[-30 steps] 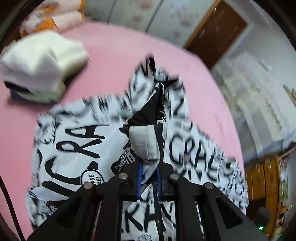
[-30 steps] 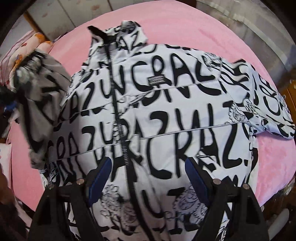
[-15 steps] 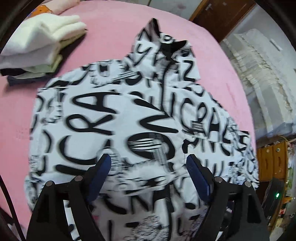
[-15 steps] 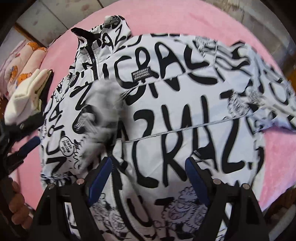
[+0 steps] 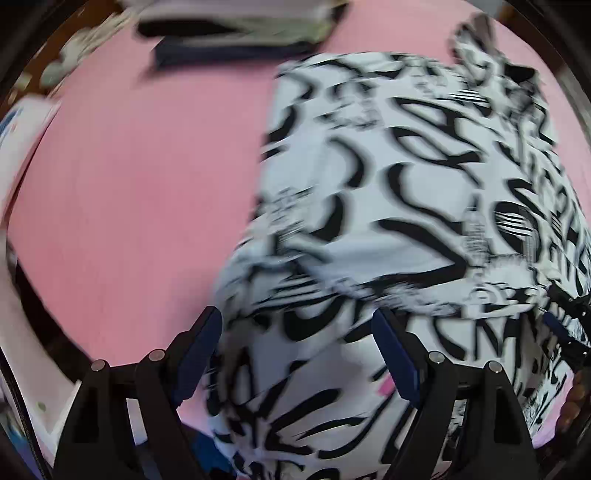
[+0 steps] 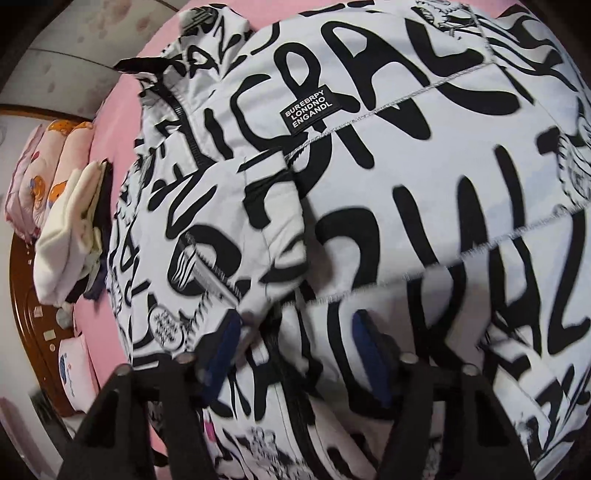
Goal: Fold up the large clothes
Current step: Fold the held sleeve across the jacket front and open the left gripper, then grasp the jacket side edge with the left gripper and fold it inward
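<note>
A large white jacket with black lettering lies spread on the pink bed (image 5: 129, 184). It fills the right of the left wrist view (image 5: 388, 221) and most of the right wrist view (image 6: 406, 184), where one sleeve (image 6: 236, 229) lies folded over its front. My left gripper (image 5: 297, 347) is open and empty over the jacket's lower left edge. My right gripper (image 6: 295, 350) is open, its jaws partly narrowed, low over the zipper near the sleeve's cuff. The right gripper also shows at the right edge of the left wrist view (image 5: 565, 317).
A stack of folded clothes (image 6: 70, 229) lies on the bed left of the jacket, blurred at the top of the left wrist view (image 5: 236, 26). Patterned pillows (image 6: 40, 166) and a wooden headboard (image 6: 26, 332) are beyond it.
My left gripper let go of the sleeve, laid it on the jacket front and swung left toward the jacket's edge. My right gripper dropped closer to the jacket and its jaws narrowed.
</note>
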Demonstrator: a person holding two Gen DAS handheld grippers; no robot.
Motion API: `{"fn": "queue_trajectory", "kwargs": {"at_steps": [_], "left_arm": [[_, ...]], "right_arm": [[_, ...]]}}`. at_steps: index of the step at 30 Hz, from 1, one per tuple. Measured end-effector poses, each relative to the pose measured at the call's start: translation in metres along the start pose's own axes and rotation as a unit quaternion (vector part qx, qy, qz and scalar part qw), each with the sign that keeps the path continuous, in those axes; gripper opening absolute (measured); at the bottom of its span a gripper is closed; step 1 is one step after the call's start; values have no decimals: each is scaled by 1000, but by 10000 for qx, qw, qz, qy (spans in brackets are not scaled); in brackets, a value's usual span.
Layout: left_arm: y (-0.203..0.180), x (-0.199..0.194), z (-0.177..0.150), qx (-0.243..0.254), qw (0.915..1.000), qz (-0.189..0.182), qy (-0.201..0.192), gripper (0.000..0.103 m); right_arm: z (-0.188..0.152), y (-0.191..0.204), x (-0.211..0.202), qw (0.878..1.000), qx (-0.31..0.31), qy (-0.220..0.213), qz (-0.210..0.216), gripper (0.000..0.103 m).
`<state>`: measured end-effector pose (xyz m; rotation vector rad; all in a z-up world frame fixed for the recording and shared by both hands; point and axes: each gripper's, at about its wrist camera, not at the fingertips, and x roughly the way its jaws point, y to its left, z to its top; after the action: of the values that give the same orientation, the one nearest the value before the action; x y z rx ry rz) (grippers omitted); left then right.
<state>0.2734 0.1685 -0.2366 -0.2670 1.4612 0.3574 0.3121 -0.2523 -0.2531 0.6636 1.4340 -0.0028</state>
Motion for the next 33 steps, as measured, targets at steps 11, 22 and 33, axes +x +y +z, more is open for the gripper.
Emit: {"fn": "queue_trajectory", "kwargs": {"at_steps": [11,22,33], "left_arm": [[58,37,-1,-661,9977,-139,37,60],[85,61,11,-1128,9934,-205,100,15],[122,69,17,-1184,9916,-450,254,11]], "right_arm": [[35,31,-13,9953,-634,-704,201,11],[30,36,-28,9906,-1007,-910,-157,10],[-7,18,-4,9861,-936,-895,-1039,10]]}}
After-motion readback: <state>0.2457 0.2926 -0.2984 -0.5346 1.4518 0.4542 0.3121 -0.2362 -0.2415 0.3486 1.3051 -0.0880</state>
